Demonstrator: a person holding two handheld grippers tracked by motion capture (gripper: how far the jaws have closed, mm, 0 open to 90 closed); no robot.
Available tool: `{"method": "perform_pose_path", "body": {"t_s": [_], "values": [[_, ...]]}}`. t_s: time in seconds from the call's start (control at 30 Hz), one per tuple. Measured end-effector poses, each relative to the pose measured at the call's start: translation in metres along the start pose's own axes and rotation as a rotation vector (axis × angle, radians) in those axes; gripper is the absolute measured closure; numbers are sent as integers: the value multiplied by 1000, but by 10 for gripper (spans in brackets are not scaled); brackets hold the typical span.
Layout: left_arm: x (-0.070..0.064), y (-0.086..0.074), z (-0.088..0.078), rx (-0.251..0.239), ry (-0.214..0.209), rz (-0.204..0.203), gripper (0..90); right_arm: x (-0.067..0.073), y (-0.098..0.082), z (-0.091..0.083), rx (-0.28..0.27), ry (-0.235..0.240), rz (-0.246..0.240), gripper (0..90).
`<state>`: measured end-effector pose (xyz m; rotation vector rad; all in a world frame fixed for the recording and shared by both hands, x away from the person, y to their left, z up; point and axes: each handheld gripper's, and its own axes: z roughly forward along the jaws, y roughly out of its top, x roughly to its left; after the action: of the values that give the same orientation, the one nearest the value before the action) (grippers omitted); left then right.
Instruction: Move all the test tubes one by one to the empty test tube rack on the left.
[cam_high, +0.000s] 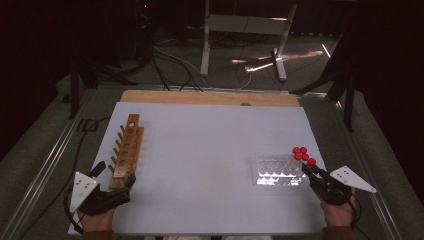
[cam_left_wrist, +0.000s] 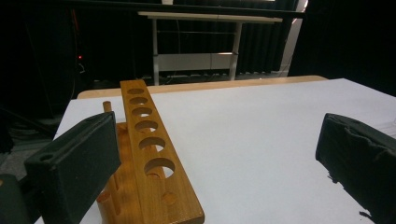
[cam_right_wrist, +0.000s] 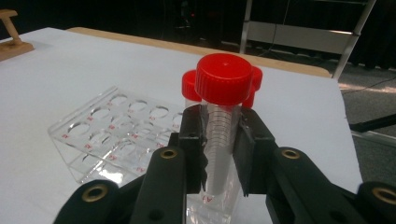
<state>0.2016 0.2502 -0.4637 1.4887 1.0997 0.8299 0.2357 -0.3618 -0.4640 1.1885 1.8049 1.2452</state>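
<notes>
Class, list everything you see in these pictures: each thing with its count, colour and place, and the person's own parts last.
Capped tubes: four, clear with red caps, standing at the right end of the clear rack.
Clear rack: one, transparent plastic, right side of the sheet.
Wooden rack: one, brown, holes unfilled, left side of the sheet.
White sheet: one, covering the table.
Table: one, wooden edge at the far side.
Left gripper: black, open, jaws either side of the wooden rack's near end.
Right gripper: black, shut on the nearest tube.
Hands: two, at the near edge.
</notes>
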Motion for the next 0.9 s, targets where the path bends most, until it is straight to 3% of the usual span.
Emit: {"method": "perform_pose_path", "body": {"t_s": [0.7,0.9], "values": [[-2,1,1,11,-5,10,6,7,26,-15,-80,-4,-10,743],[-2,4,1,12,-5,-13,6,15,31,-15,-91,31,-10,744]]}}
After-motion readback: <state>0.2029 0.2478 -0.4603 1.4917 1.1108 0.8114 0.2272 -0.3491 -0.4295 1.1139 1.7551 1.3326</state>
